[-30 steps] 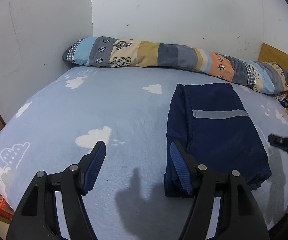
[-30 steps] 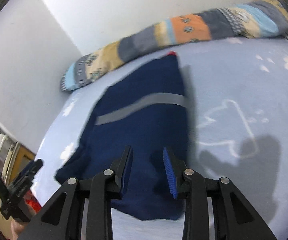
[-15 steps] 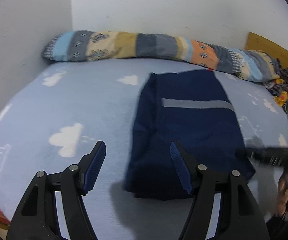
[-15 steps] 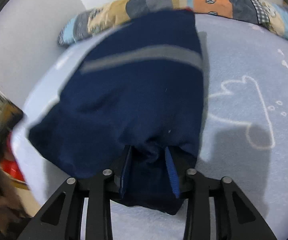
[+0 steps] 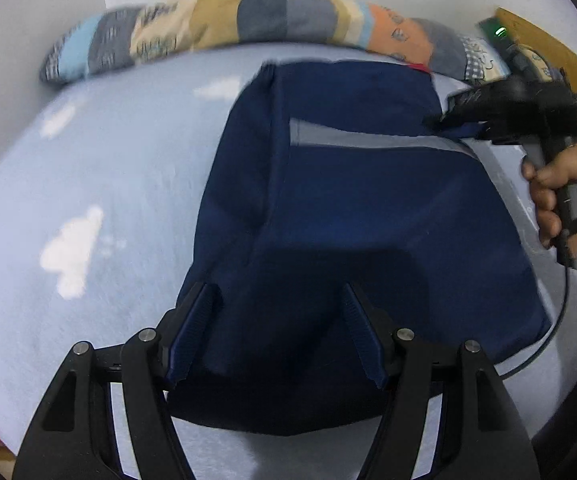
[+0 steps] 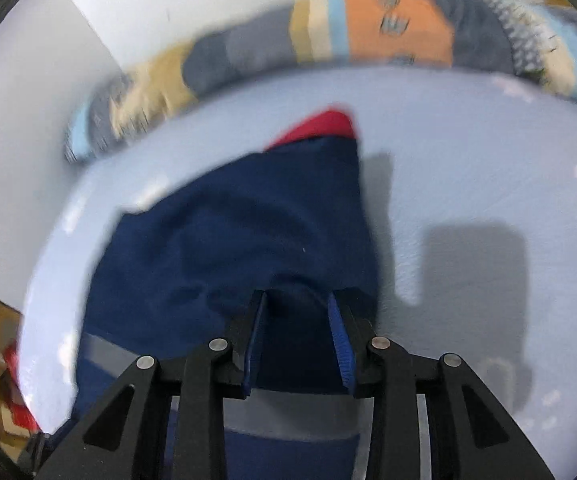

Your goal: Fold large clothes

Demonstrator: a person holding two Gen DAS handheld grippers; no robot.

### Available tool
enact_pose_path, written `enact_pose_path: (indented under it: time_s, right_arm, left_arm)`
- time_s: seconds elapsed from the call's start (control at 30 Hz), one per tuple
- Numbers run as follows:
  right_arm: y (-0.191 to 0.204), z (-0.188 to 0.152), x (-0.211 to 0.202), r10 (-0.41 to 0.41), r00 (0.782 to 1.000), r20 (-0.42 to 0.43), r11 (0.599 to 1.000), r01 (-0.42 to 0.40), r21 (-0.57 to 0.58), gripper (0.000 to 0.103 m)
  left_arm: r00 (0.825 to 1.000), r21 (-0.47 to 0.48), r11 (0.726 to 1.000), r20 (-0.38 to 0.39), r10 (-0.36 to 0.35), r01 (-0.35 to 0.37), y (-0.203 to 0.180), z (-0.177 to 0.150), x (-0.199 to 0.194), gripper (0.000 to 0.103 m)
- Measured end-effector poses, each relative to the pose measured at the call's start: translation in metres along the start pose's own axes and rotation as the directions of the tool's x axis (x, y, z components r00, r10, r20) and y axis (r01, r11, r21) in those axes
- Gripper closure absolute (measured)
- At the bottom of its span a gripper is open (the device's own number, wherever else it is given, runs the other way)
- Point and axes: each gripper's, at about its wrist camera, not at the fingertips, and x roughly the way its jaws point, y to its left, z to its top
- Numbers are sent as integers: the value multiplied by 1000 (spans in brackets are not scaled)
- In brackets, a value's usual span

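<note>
1. The navy garment (image 5: 368,216) lies part-folded on the bed (image 5: 88,184), near the patchwork bolster (image 5: 248,20). I judge it soft, limp and fairly light; best taken at an edge or corner, through all layers.
2. My left gripper (image 5: 280,332) stands wide open over the near hem, gripping nothing.
3. My right gripper (image 6: 298,340) is narrow, its jaws opening, with cloth bunched between them.
4. Compared with a second ago, both grippers are now closer over the garment; the right has carried a fold towards the far end.
</note>
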Motion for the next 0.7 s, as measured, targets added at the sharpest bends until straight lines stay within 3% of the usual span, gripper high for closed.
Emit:
enact_pose_path:
  time_s: [0.13, 0.2, 0.3, 0.43, 0.6, 0.7]
  right_arm:
    - [10, 2, 16, -61, 997, -41, 996, 58, -74, 67]
    - [11, 5, 3, -40, 998, -45, 996, 37, -81, 68]
    - [12, -10, -40, 34, 999, 14, 995, -32, -99, 68]
    - [13, -70, -81, 87, 996, -2, 988, -86, -127, 68]
    - [24, -139, -106, 132, 991, 0, 975, -130, -183, 71]
    - [35, -170, -82, 52, 998, -35, 966, -59, -250, 70]
  left_arm:
    - [1000, -19, 1000, 7, -1, 1, 2, -3, -3, 33]
    - [1000, -18, 1000, 24, 3, -3, 1, -4, -7, 33]
    - [997, -18, 1000, 80, -11, 12, -2, -7, -21, 33]
    - [994, 8, 1000, 108, -19, 18, -10, -8, -28, 33]
    - [996, 63, 998, 84, 16, -21, -20, -9, -19, 33]
    - [997, 84, 994, 56, 59, -64, -24, -10, -10, 33]
